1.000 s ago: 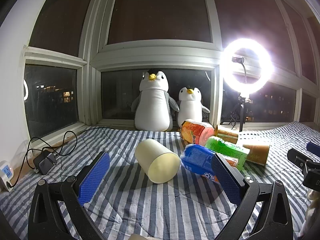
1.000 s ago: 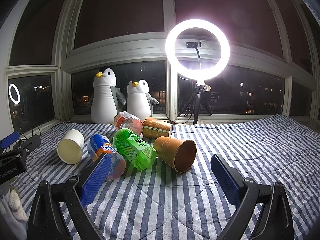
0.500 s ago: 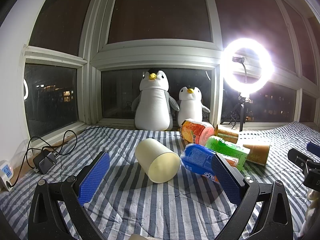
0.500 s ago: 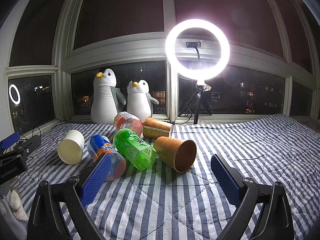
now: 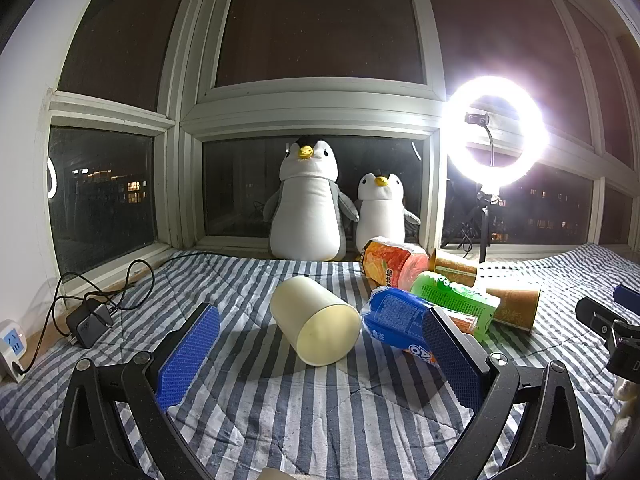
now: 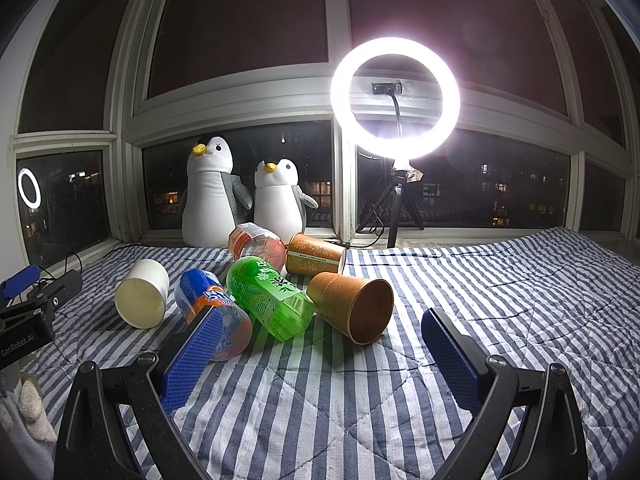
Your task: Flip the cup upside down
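A cream paper cup (image 5: 316,320) lies on its side on the striped blanket, its mouth turned toward the camera; the right wrist view shows the same cream cup (image 6: 142,293) at the left. My left gripper (image 5: 320,354) is open, just short of the cup, its blue pads on either side with nothing between them. A brown paper cup (image 6: 352,306) lies on its side with its mouth toward the camera. Behind it rests a second brown cup (image 6: 316,258). My right gripper (image 6: 320,354) is open and empty, a little short of the near brown cup.
Blue (image 6: 214,312), green (image 6: 270,296) and orange (image 6: 258,242) bottles lie between the cups. Two plush penguins (image 5: 308,204) stand at the window. A ring light (image 6: 396,98) on a tripod glares at the back. A charger and cable (image 5: 86,322) lie at the left edge.
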{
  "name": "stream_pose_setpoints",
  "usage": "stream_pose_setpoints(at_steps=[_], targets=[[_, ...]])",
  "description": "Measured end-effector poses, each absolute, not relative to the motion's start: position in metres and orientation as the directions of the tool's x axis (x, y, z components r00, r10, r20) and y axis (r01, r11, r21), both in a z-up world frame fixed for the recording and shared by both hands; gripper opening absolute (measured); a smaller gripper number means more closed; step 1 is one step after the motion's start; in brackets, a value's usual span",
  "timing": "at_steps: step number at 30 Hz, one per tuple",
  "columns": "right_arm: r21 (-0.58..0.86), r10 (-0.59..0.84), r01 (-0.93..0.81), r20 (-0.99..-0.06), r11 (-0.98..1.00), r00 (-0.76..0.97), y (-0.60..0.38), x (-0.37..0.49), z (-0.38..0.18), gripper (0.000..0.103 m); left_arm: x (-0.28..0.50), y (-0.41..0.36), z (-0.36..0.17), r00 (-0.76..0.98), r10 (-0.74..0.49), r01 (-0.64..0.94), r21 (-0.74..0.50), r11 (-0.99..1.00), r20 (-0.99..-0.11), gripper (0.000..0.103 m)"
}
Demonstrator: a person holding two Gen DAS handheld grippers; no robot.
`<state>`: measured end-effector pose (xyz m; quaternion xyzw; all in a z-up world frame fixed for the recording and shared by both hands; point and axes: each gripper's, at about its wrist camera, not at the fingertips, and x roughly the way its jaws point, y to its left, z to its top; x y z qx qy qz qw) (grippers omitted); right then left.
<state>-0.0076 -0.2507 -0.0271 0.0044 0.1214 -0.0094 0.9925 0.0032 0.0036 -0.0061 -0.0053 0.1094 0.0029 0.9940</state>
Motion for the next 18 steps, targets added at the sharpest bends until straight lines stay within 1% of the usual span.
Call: stream_pose_setpoints(at_steps=[18], targets=[[0.008, -0.017, 0.02, -0.245, 1.0, 0.969, -0.2513, -0.0073, -0.0264, 0.098, 0.0036, 0.0039, -0.0056, 0.976, 0.004, -0.007, -0.011, 1.0, -0.22, 0.102]])
